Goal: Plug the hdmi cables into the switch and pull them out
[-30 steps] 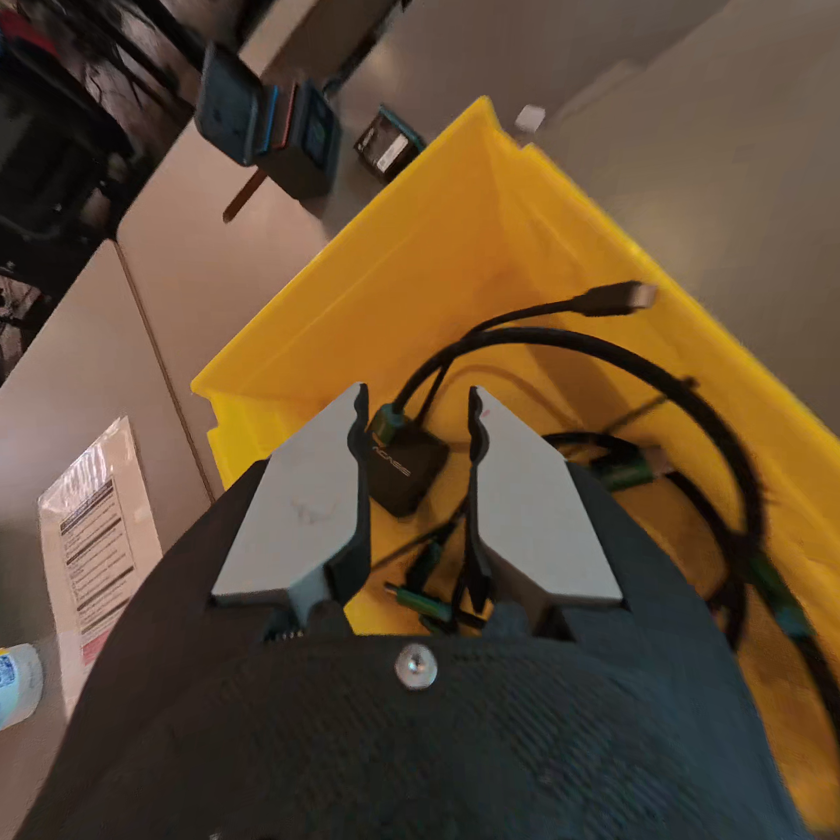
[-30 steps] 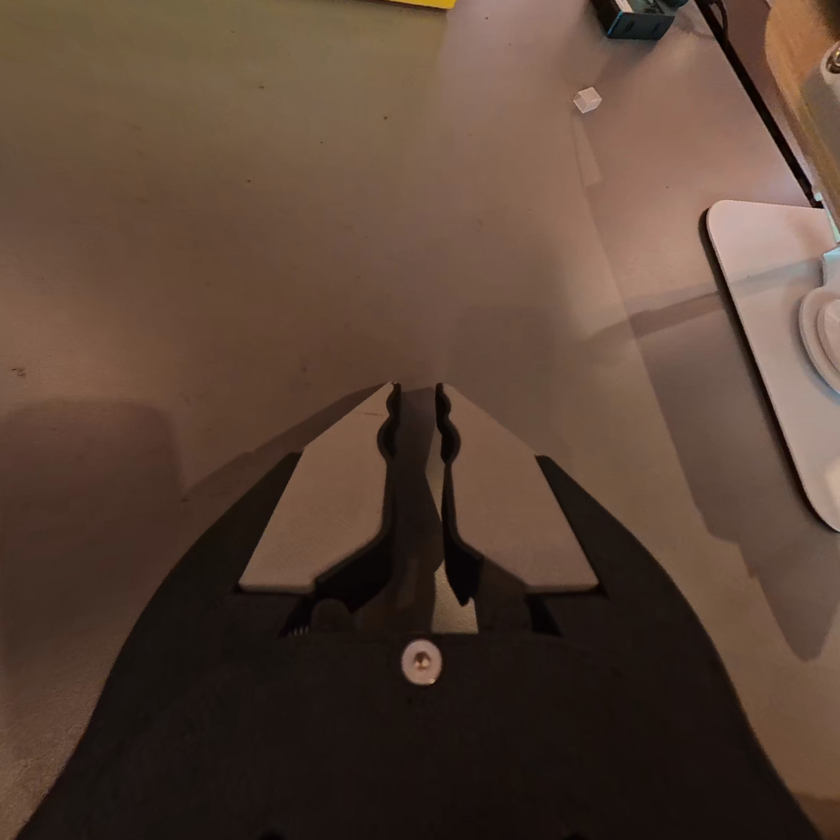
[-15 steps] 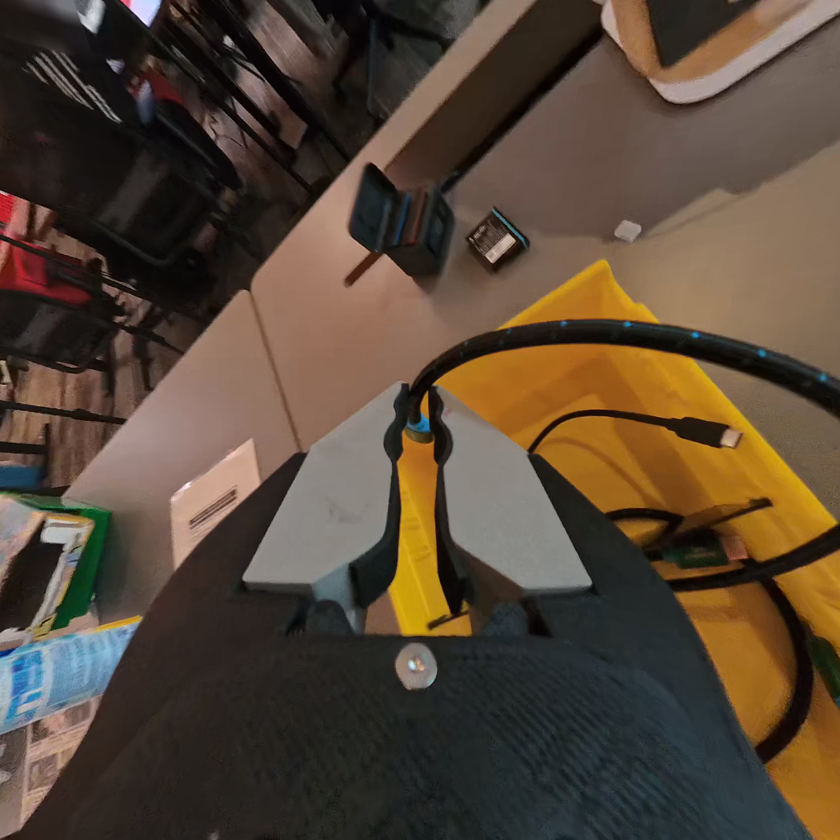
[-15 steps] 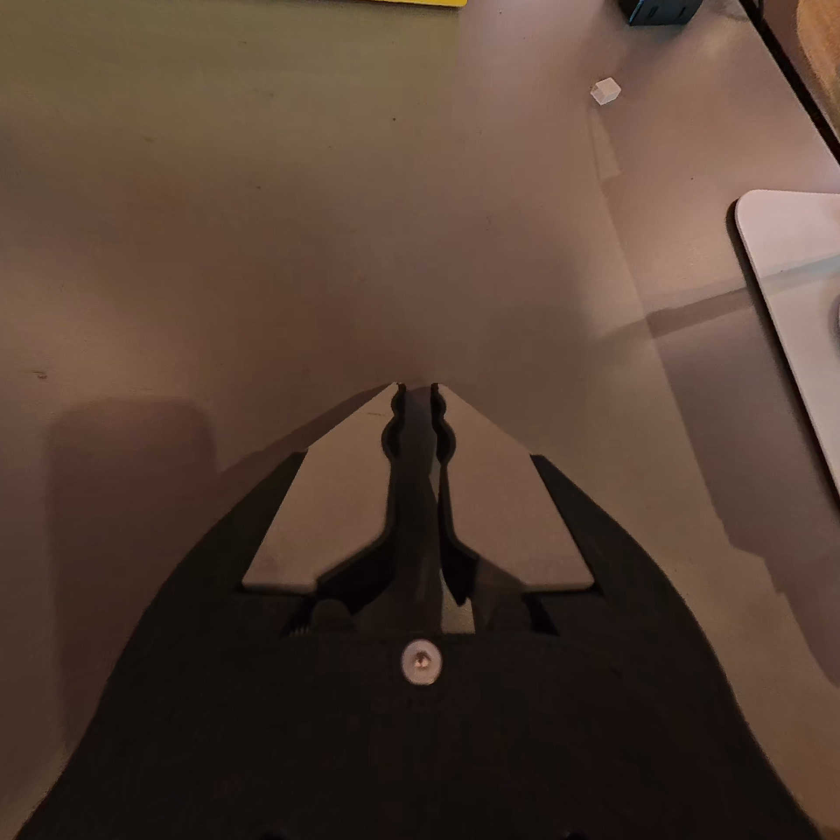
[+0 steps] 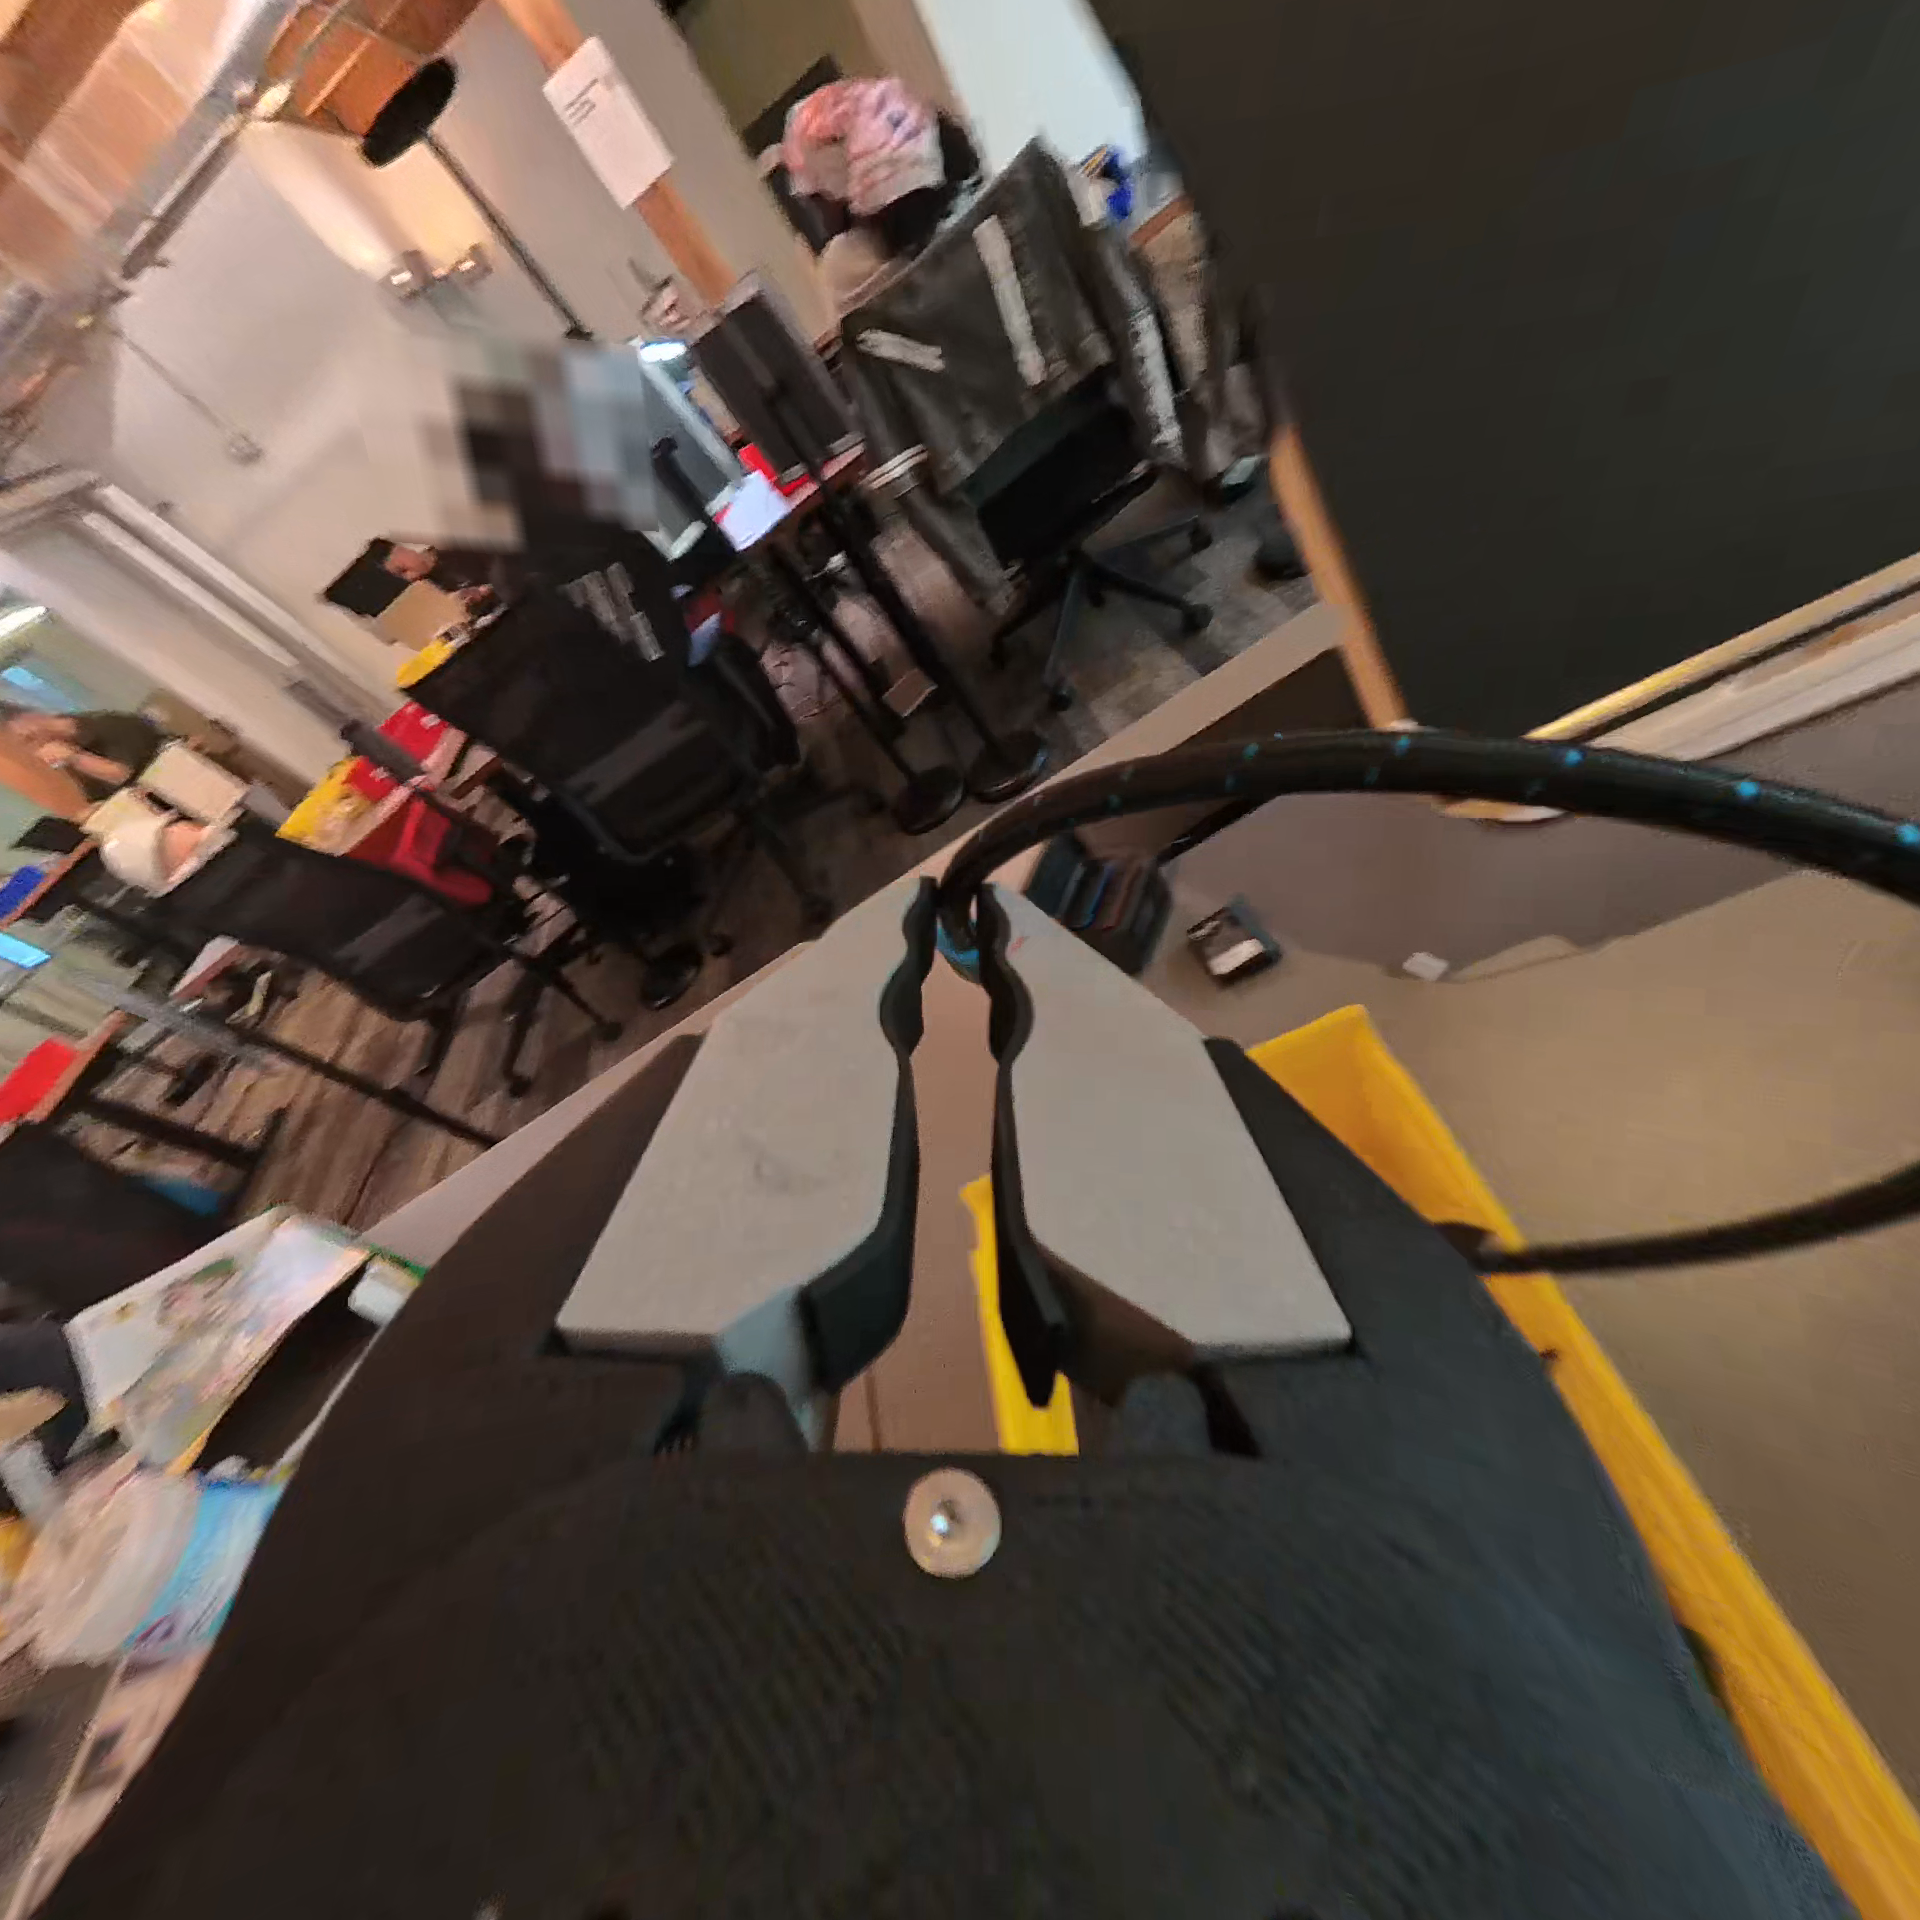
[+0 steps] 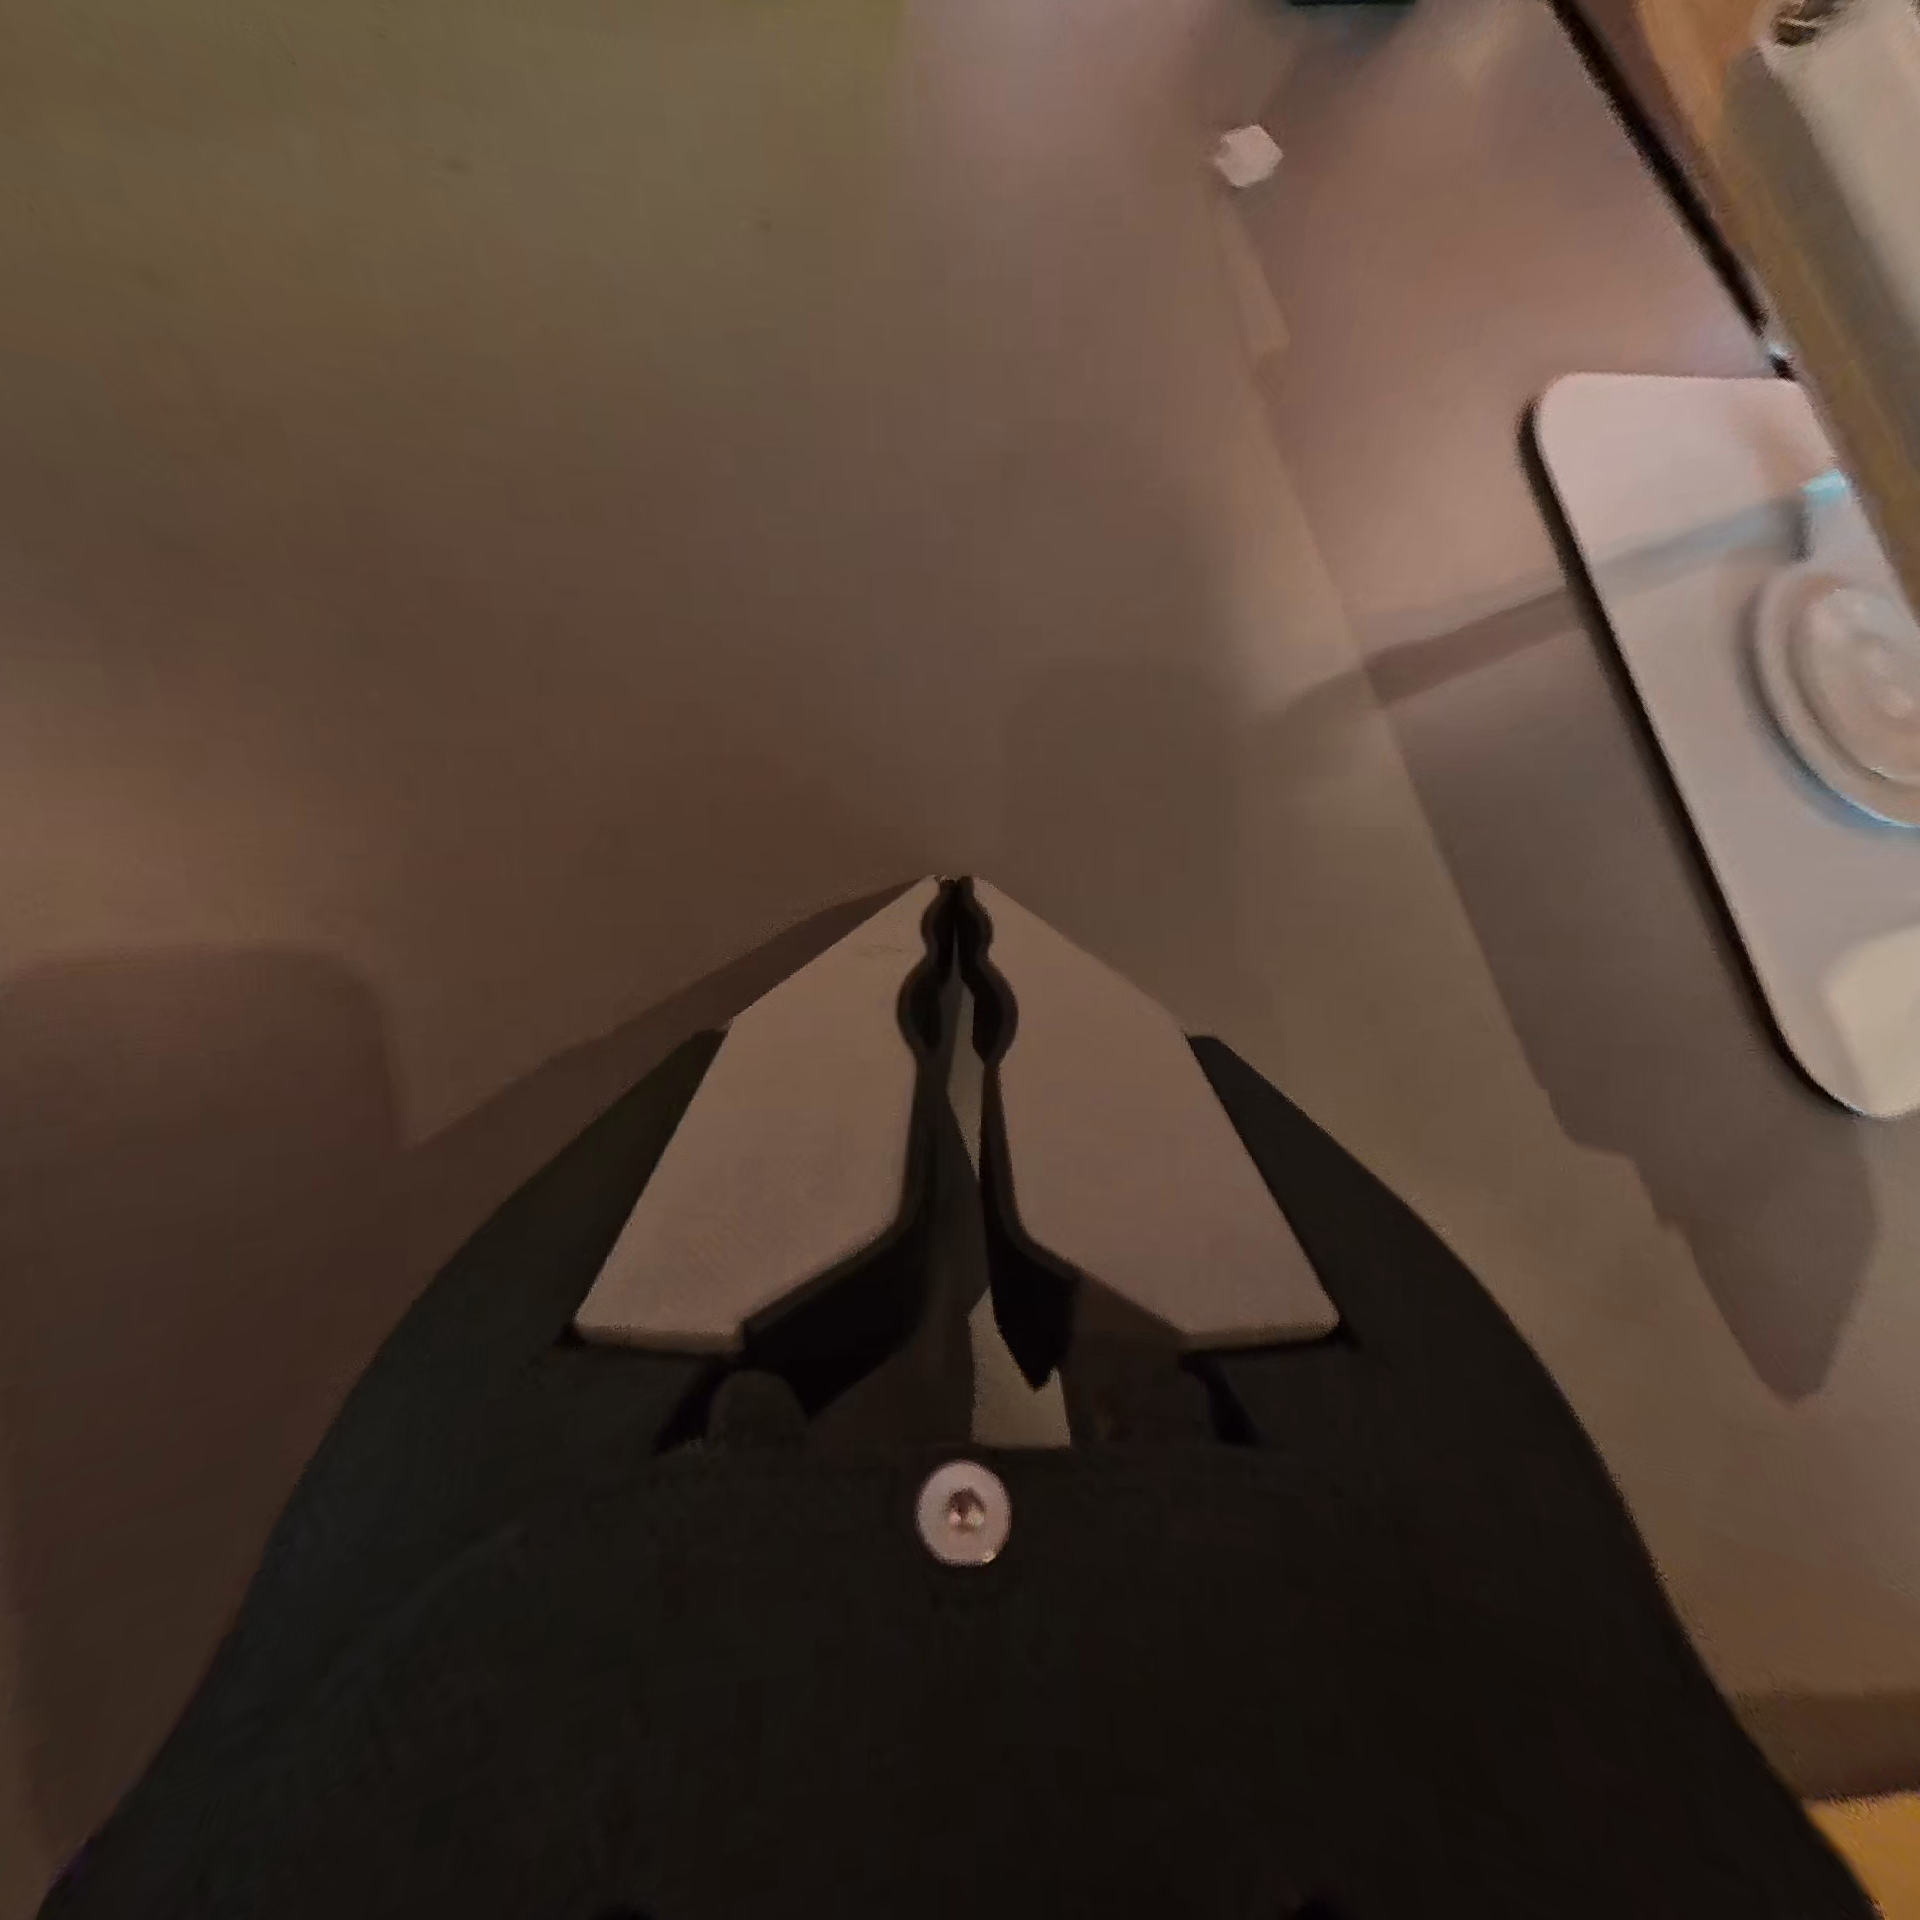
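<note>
Cable (image 5: 1455,764) pinched in raised, tilted left gripper (image 5: 958,920).

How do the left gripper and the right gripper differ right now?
The left gripper is shut on the black braided cable; the right gripper is shut on nothing. Left is raised beside the yellow bin; right points at the bare table. Both have grey fingers.

Bare table (image 6: 727,520) lies ahead; a white stand base (image 6: 1704,665) blocks the right.

A black braided cable (image 5: 1455,764) flecked with blue, a plain yellow bin (image 5: 1392,1122), a grey tabletop (image 6: 727,520)
</note>
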